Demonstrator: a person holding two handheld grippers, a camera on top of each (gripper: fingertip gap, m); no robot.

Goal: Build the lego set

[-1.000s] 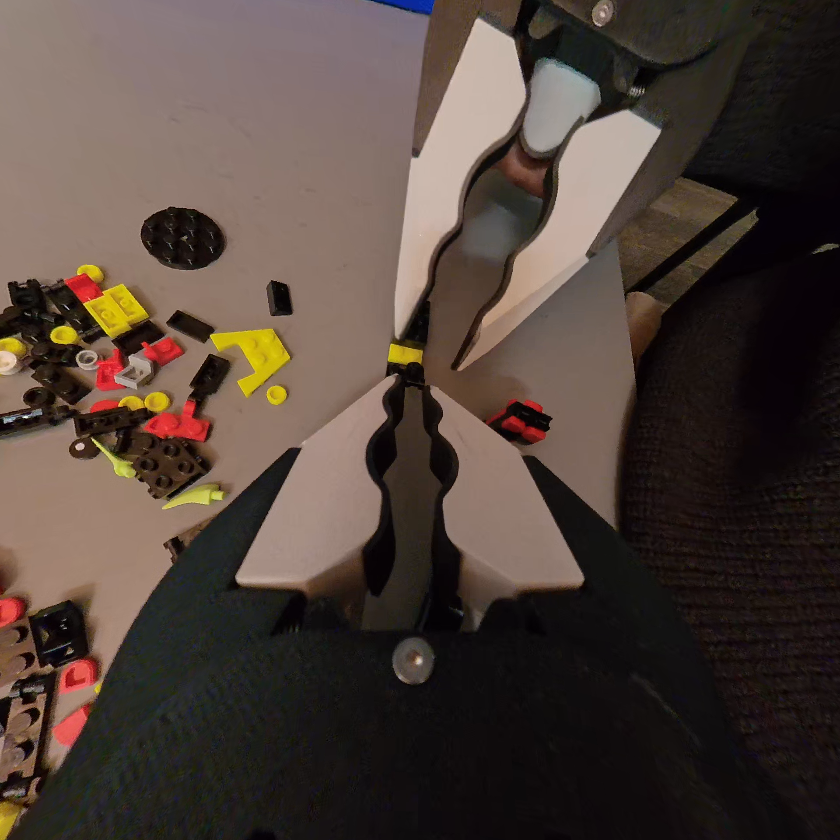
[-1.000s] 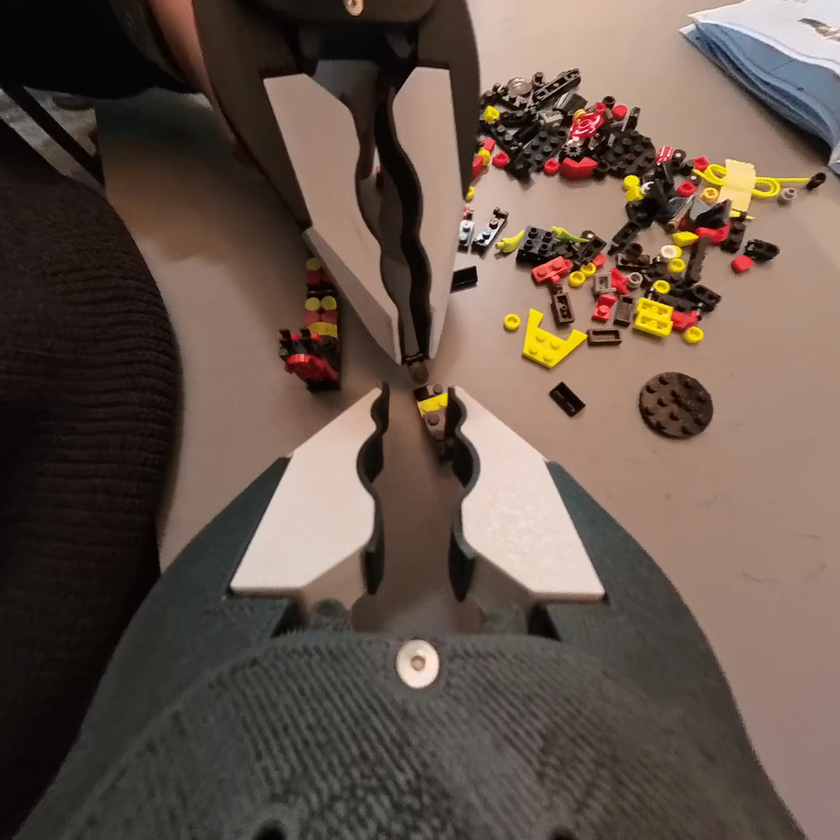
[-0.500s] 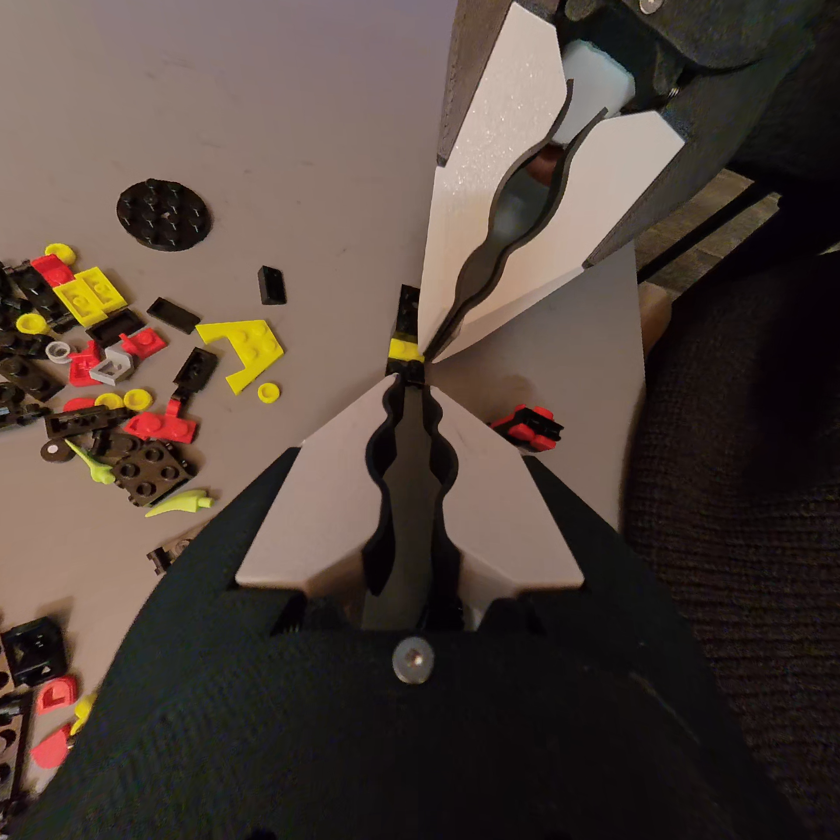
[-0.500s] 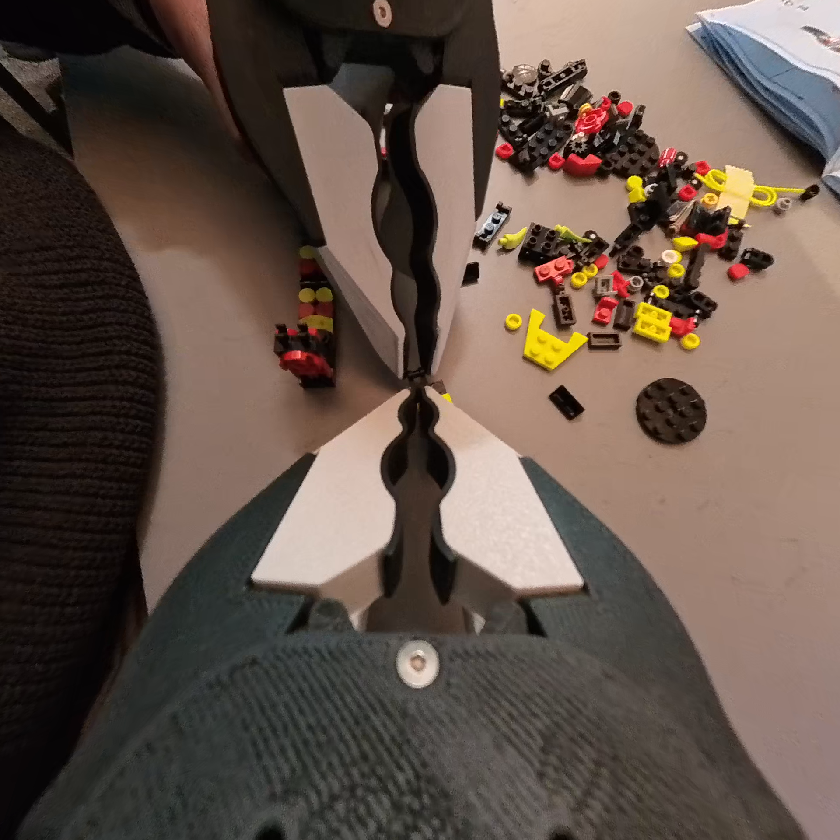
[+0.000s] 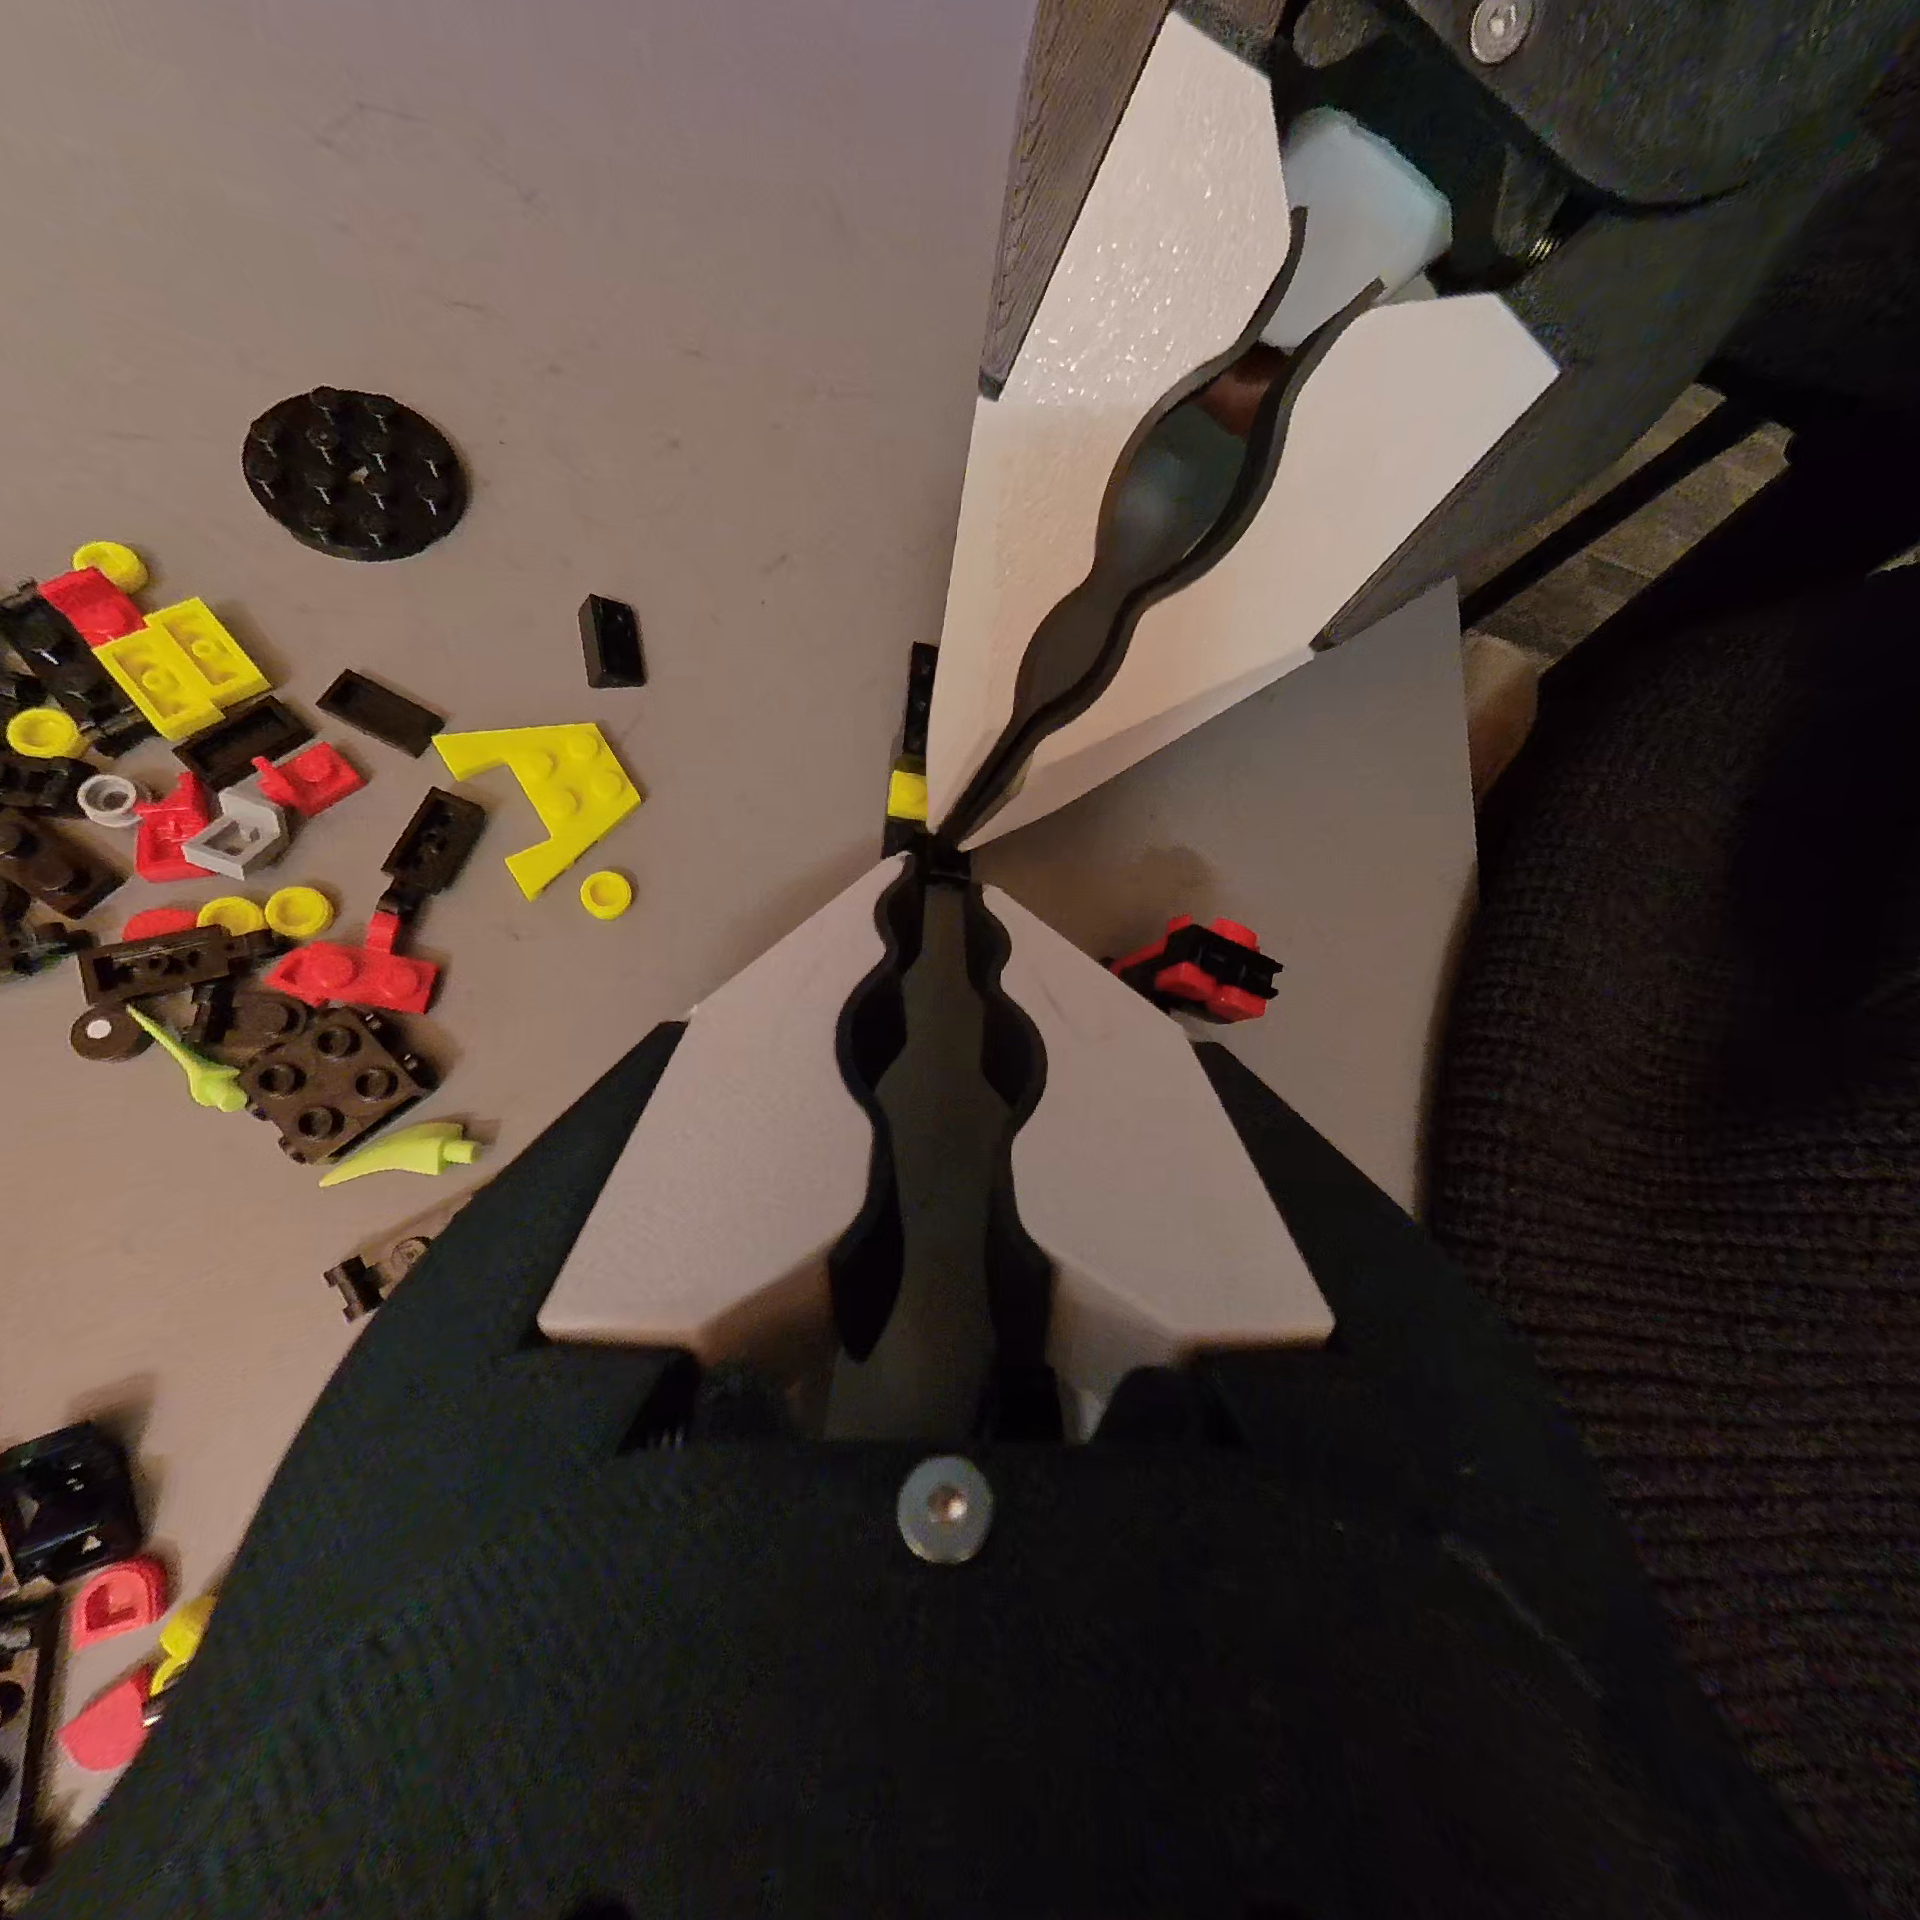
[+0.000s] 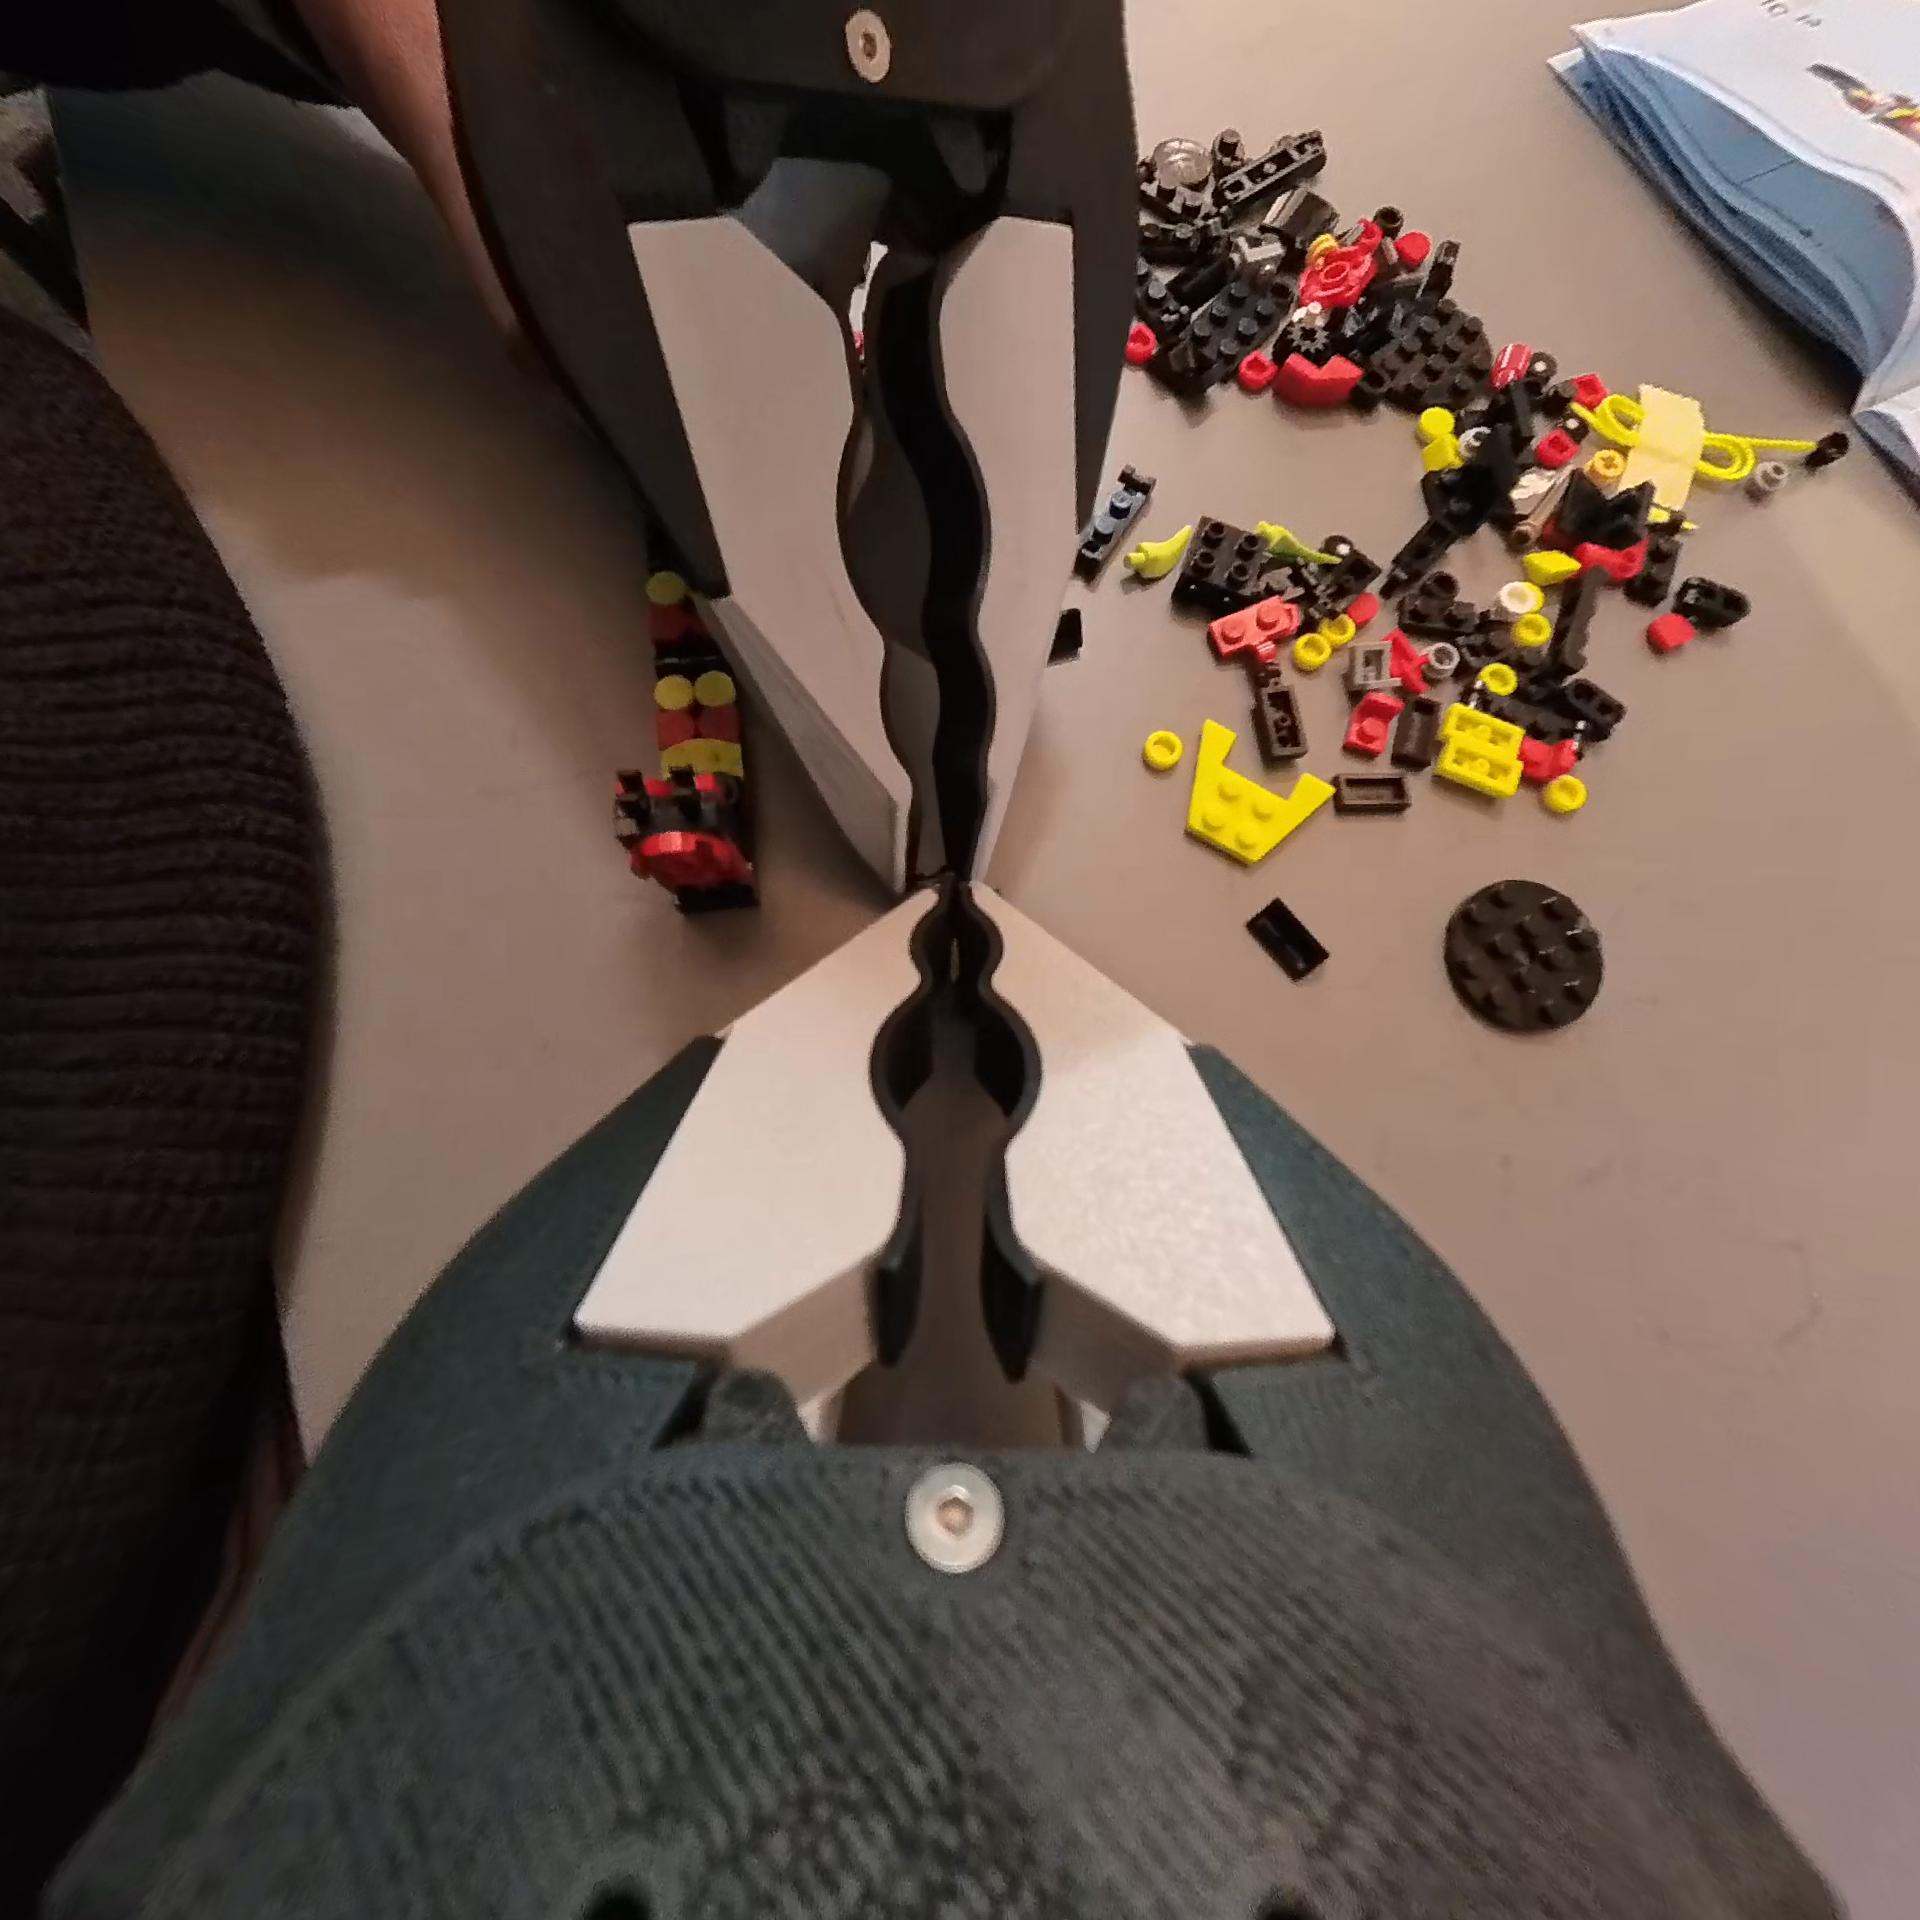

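My left hand-held gripper (image 5: 935, 868) clamped on slim black-and-yellow lego strip (image 5: 908, 795), long axis pointing away. My right hand-held gripper (image 6: 951, 899) pinched together, tip-to-tip opposite. Both equally near.

loose bricks (image 5: 260, 883) lie left of the hand-held grippers — small assembly (image 5: 1205, 971) right.

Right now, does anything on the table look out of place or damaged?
Nothing looks damaged. The loose bricks lie scattered, as expected. Apart from them, a red, yellow and black sub-assembly sits near the table edge, beside the left gripper.
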